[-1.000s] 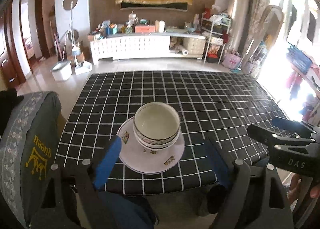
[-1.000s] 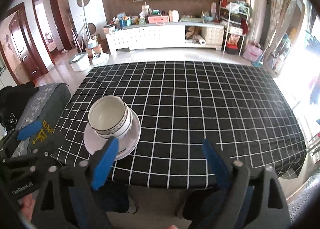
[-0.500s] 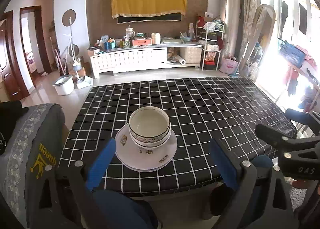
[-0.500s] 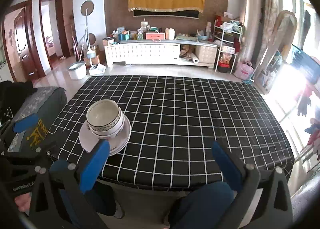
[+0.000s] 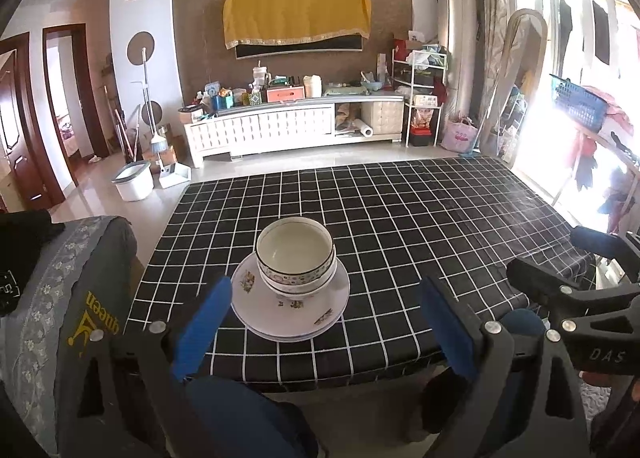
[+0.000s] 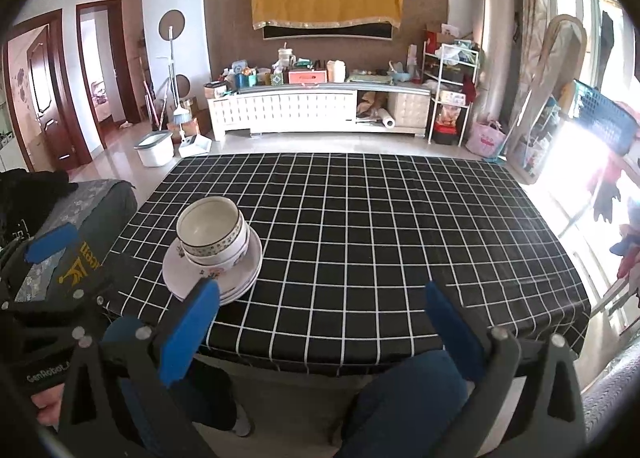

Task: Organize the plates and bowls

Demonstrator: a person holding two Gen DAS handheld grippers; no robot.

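Observation:
White bowls (image 5: 295, 256) with patterned rims are nested on a stack of white floral plates (image 5: 256, 306) near the front left of the black checked table (image 5: 400, 225). The bowls (image 6: 210, 230) and plates (image 6: 176, 276) also show in the right wrist view. My left gripper (image 5: 322, 322) is open and empty, held off the table's front edge, in line with the stack. My right gripper (image 6: 320, 322) is open and empty, off the front edge, to the right of the stack.
A grey chair back with a "queen" print (image 5: 60, 306) stands at the table's left. The person's knees in blue trousers (image 6: 404, 398) are under the front edge. A white TV cabinet (image 5: 292, 125), bucket (image 5: 134, 179) and shelf rack (image 5: 420, 105) stand beyond the table.
Both grippers have pulled back and up from the table toward the front edge, staying open. The bowls and plates have not moved.

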